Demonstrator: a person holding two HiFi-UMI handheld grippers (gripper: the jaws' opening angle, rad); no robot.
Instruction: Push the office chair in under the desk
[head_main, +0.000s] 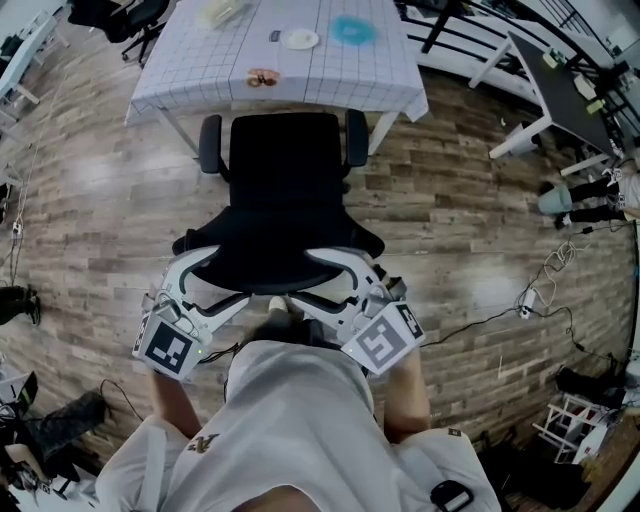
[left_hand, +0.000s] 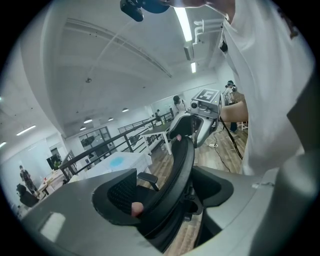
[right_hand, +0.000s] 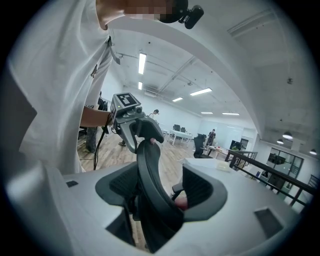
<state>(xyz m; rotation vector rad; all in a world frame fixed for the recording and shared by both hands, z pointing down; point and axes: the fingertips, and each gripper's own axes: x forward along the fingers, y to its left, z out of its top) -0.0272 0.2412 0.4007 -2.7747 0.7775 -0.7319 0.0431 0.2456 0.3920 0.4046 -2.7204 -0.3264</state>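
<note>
Ahead, grid-clothed worktop (head_main: 200, 85) farthest from left hand-held gripper (head_main: 197, 262) and right hand-held gripper (head_main: 366, 264), black office chair (head_main: 285, 190) directly before them, seat front at worktop edge, both hand-held grippers clamped on its back's top rim, one each end.

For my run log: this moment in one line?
left gripper: shut on backrest | right gripper: shut on backrest | office chair: not under desk

The office chair (head_main: 285, 200) is black all over. The desk (head_main: 190, 70) wears white cloth gridded with thin dark lines, with a blue patch (head_main: 352, 30) near its far right corner. The left gripper (head_main: 200, 262) and right gripper (head_main: 362, 262) are pale grey, and their marker cubes (head_main: 166, 346) are black-and-white. The floor (head_main: 470, 230) is brown planks.
</note>
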